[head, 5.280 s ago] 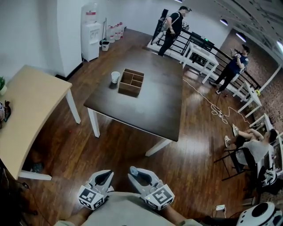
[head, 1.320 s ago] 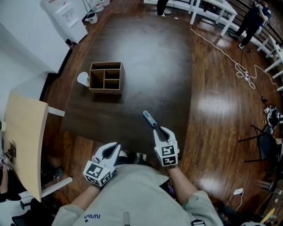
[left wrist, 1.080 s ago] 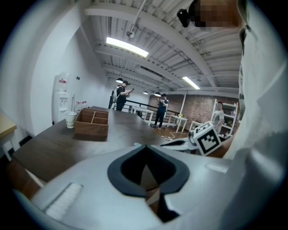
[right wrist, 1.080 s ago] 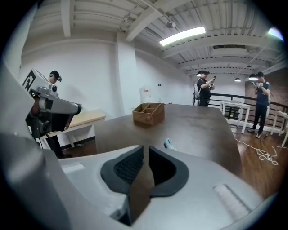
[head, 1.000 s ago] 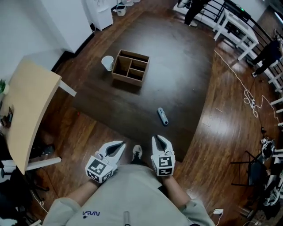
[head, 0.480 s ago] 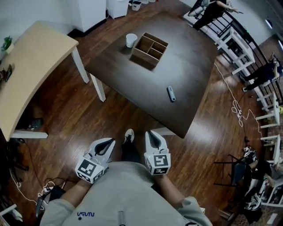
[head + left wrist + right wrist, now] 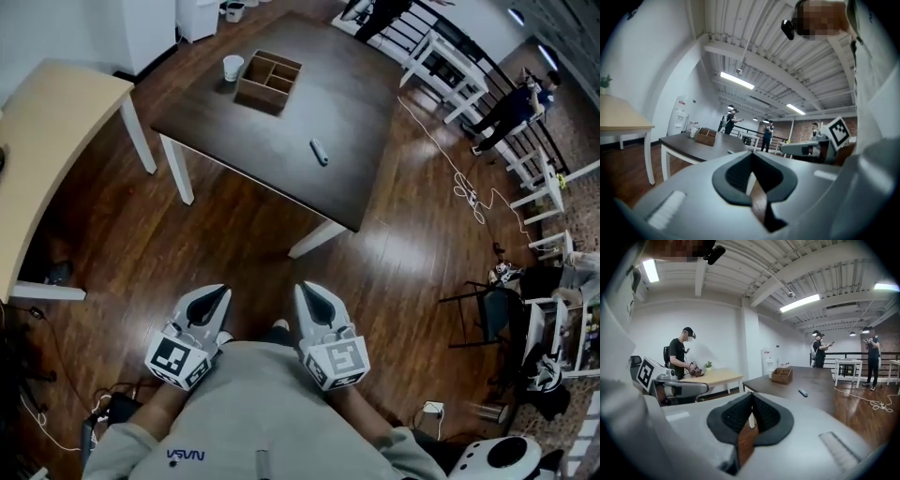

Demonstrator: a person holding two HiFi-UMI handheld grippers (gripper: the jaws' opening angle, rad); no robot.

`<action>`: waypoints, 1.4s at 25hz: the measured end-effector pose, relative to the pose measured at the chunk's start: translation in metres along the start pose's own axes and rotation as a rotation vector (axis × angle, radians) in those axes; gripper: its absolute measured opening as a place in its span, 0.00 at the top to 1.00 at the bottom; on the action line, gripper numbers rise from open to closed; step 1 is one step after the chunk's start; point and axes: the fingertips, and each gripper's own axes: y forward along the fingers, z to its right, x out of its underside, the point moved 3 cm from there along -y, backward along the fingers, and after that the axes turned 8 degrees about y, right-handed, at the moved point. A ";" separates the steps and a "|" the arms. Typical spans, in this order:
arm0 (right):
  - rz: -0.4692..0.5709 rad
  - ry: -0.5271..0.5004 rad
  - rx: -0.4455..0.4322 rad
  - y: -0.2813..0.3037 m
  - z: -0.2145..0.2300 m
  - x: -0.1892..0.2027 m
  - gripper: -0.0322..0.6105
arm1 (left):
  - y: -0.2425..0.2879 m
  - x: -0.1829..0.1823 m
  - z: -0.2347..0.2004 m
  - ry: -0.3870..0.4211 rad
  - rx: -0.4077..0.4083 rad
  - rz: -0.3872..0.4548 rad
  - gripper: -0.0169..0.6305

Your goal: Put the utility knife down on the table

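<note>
Finding the knife (image 7: 320, 152) lying on the table (image 7: 272, 131) toward its right edge, we judge the task done and no move needed; our left gripper (image 7: 212, 294) and right gripper (image 7: 307, 293) hang clenched, empty, well off the table.

my right gripper (image 7: 751, 403) is holding its jaws together on nothing; the utility knife (image 7: 803, 393) is lying on the dark table (image 7: 785, 391) beyond, apart from the wooden box (image 7: 782, 375).

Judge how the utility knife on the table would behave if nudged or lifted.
The utility knife looks short, slim and rigid, so it would probably lift stiffly and feel light. Lying flat on the table, it would likely slide or spin when nudged, not tip. Whether it could roll is too small to tell.
</note>
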 end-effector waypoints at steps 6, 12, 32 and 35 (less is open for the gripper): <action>0.099 0.002 -0.017 -0.052 0.002 -0.017 0.95 | 0.016 -0.008 0.042 0.012 0.078 0.017 0.97; 0.127 0.083 -0.023 -0.109 0.016 0.010 0.95 | 0.038 0.013 0.103 -0.011 0.178 -0.028 0.97; 0.110 0.040 -0.066 -0.156 0.042 0.027 0.95 | 0.063 0.015 0.161 -0.047 0.238 -0.019 0.97; 0.099 0.037 -0.076 -0.155 0.039 0.027 0.95 | 0.060 0.015 0.160 -0.055 0.236 -0.011 0.97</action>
